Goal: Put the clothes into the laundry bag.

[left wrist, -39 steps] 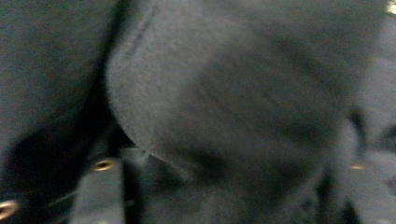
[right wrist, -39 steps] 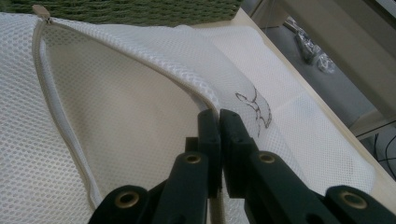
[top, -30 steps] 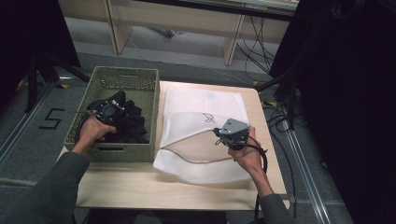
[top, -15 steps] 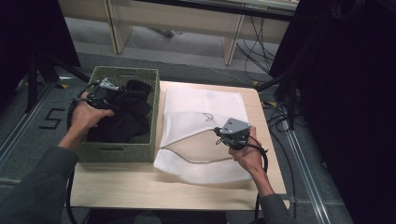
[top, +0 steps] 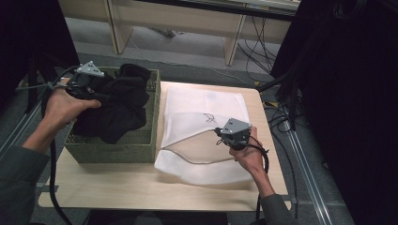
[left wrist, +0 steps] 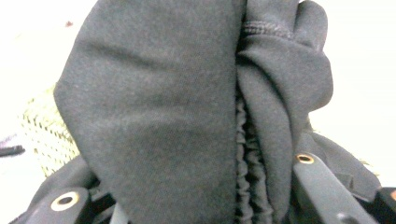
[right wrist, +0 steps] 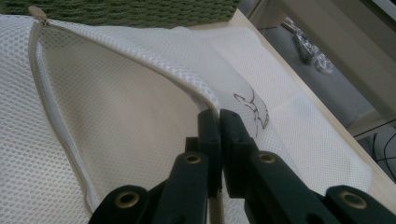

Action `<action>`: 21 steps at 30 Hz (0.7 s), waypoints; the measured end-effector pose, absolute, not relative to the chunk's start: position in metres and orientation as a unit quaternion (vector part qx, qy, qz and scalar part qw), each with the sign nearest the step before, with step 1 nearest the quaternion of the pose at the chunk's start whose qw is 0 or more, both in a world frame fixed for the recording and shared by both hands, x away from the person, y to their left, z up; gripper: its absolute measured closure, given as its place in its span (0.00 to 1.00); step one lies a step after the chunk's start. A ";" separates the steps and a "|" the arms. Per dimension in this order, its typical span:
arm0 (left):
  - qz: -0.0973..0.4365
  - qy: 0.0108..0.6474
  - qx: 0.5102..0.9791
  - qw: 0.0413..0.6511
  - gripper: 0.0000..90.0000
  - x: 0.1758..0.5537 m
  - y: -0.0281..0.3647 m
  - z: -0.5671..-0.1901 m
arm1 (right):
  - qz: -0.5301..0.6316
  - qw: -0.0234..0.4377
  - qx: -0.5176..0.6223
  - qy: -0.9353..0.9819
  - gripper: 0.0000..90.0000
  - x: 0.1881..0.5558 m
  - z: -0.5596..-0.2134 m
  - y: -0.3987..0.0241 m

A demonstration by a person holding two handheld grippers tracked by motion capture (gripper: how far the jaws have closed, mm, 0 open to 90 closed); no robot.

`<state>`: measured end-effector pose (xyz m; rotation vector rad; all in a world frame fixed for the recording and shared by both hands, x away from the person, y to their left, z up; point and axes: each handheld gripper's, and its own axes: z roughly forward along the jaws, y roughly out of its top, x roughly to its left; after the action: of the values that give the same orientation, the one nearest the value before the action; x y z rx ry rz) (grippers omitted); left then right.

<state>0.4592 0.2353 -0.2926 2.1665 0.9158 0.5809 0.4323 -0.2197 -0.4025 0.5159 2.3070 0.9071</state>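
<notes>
Reading anything on the white mesh laundry bag (top: 202,117) is hard: a small dark printed mark sits on its upper layer, too small in the high view to make out, and in the right gripper view (right wrist: 254,109) it looks like a thin line drawing, not legible words.

The black fabric garment (top: 117,105) hangs bunched from the left gripper (top: 96,89), above the green woven basket (top: 141,150) (its lower folds reach down into the basket, so how much cloth lies below the rim cannot be told). In the left gripper view the cloth (left wrist: 187,107) covers most of both jaws, which are clamped on a thick fold.

The left hand (top: 63,105) is raised over the basket's far left corner, wrist bent, with the cable trailing down past the forearm. The right hand (top: 248,157) rests low on the light wooden table (top: 108,190), and the right gripper (top: 220,136) is pinched together on the zippered edge of the bag's opening, lifting that edge so the mouth gapes toward the basket.
</notes>
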 end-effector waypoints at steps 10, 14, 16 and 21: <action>0.227 0.332 0.831 0.384 0.70 0.437 0.229 -0.249 | 0.343 0.301 0.195 0.868 0.98 0.432 -0.402 -0.220; 0.227 0.328 0.826 0.399 0.70 0.430 0.228 -0.237 | 0.343 0.302 0.196 0.867 0.98 0.432 -0.402 -0.220; 0.227 0.327 0.823 0.405 0.70 0.427 0.229 -0.233 | 0.343 0.301 0.195 0.868 0.98 0.432 -0.402 -0.220; 0.226 0.320 0.820 0.418 0.70 0.421 0.230 -0.222 | 0.342 0.302 0.195 0.868 0.98 0.432 -0.402 -0.220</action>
<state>0.4213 0.2300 -0.2215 2.0560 0.8028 0.5678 0.4322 -0.2203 -0.4021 0.5167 2.3029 0.9084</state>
